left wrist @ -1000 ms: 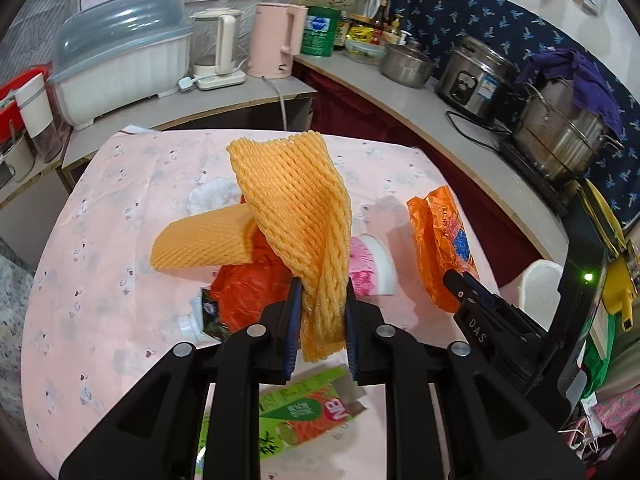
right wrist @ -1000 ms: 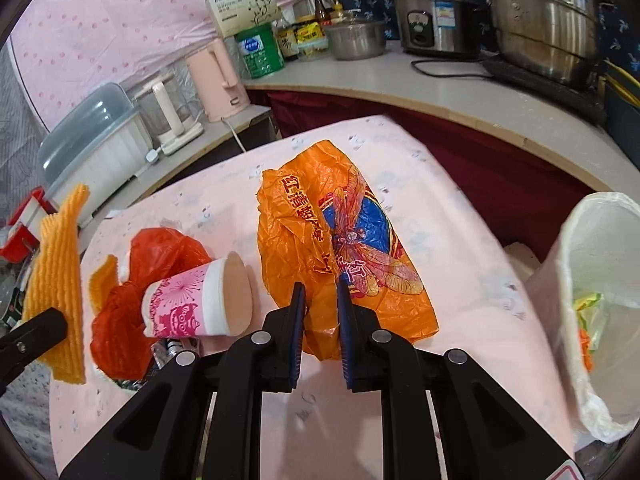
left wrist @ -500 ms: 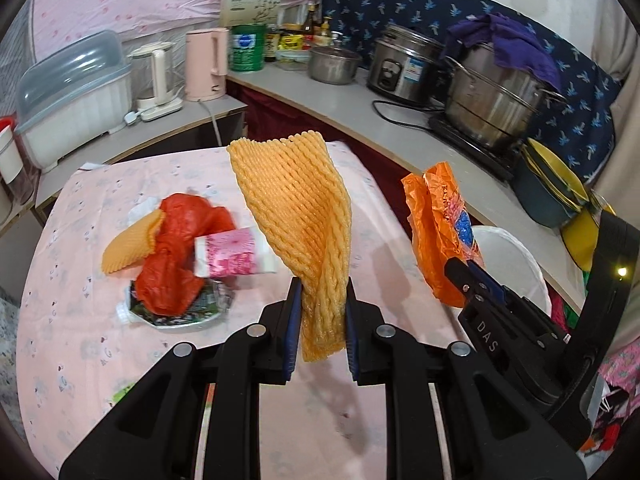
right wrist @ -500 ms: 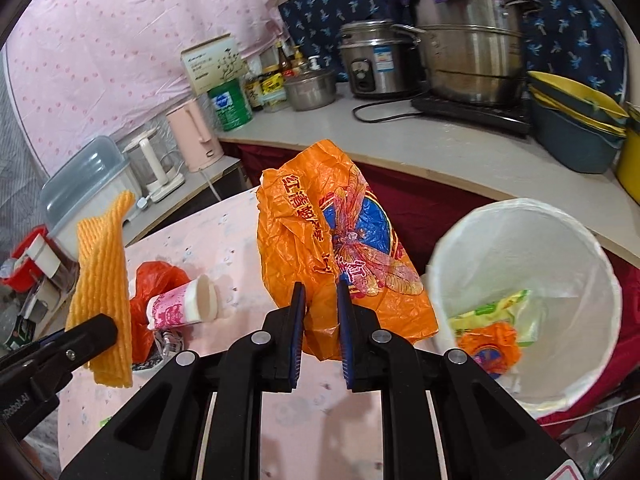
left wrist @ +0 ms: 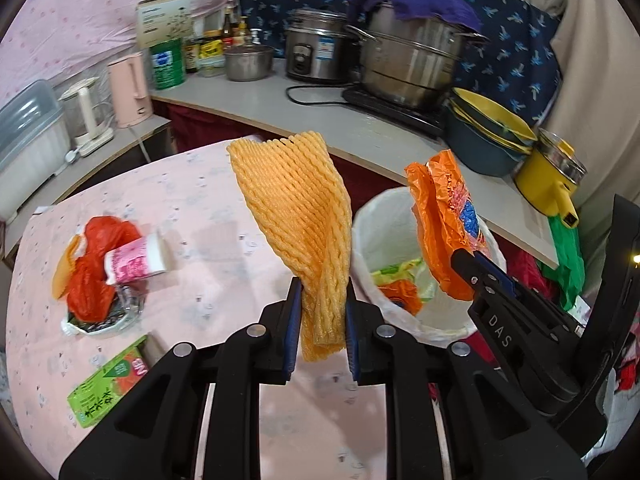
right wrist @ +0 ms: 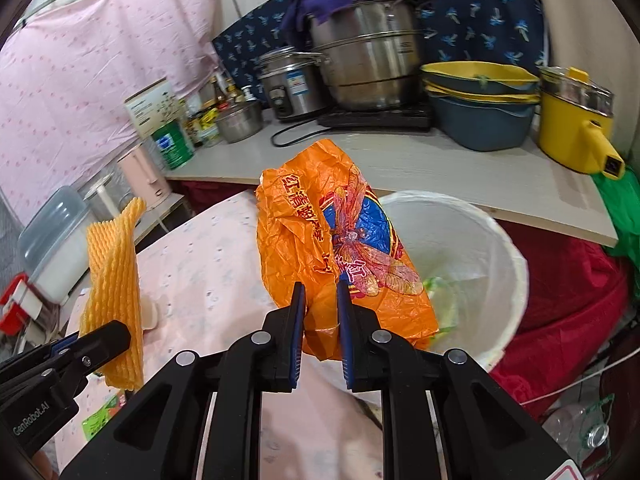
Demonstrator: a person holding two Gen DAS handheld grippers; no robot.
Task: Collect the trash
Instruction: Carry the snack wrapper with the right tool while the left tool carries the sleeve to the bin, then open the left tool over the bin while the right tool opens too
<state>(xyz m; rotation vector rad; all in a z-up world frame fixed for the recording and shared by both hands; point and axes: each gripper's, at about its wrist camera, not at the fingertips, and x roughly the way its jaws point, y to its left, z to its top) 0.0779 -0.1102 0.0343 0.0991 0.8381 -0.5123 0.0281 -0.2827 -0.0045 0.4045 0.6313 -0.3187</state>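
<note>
An orange foam net point(left wrist: 304, 216) is clamped upright in the left gripper point(left wrist: 320, 312); an orange plastic bag point(right wrist: 340, 248) is pinched in the right gripper point(right wrist: 320, 312). Just beyond both, a white-lined bin point(right wrist: 516, 264) is seen, with green and orange wrappers point(left wrist: 400, 284) inside. Left of the left gripper, a pink cup point(left wrist: 136, 260) is lying on the table point(left wrist: 224, 208).

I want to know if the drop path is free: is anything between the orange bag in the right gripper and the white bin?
Nothing: in the right wrist view the orange bag hangs over the white bin, with only air between them.
</note>
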